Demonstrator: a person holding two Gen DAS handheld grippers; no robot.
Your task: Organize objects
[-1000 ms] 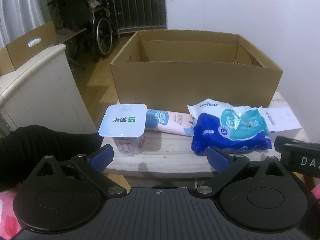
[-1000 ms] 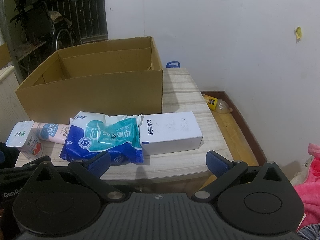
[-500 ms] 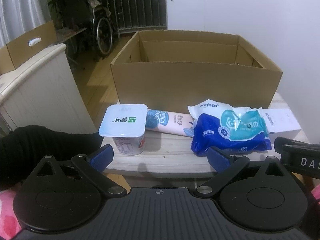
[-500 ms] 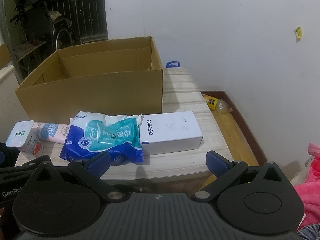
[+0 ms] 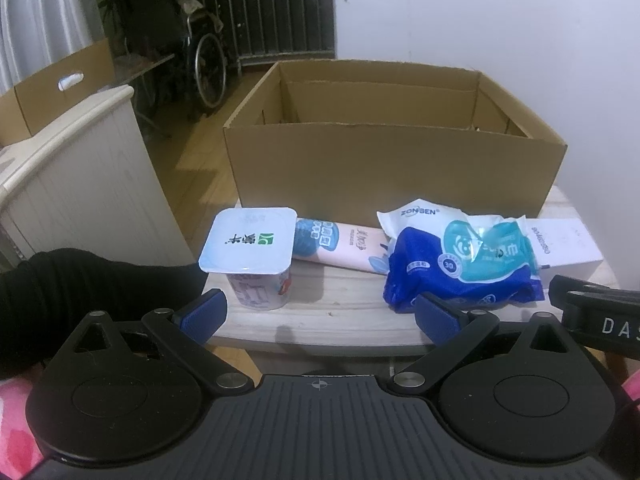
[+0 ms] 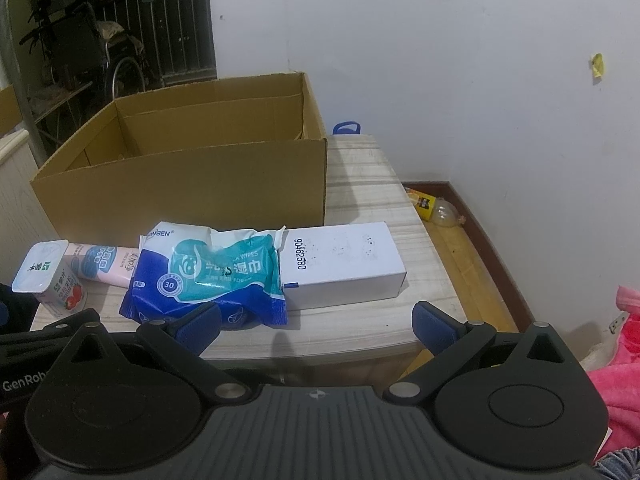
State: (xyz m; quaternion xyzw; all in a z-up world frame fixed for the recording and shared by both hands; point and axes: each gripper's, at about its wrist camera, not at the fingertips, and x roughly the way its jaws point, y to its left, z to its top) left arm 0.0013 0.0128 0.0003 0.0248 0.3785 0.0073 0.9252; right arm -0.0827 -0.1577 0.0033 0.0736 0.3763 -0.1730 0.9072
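Observation:
On a small wooden table stand a yogurt cup, a pink tube, a blue and teal wet-wipes pack and a white box. Behind them is an open cardboard box. My left gripper hovers open at the table's near edge, between the cup and the wipes. My right gripper is open too, just short of the white box and wipes. Neither holds anything.
A white cabinet stands left of the table with a person's black sleeve in front. A wheelchair is at the back. A plastic bottle lies on the floor right of the table, against a white wall. Pink fabric lies at lower right.

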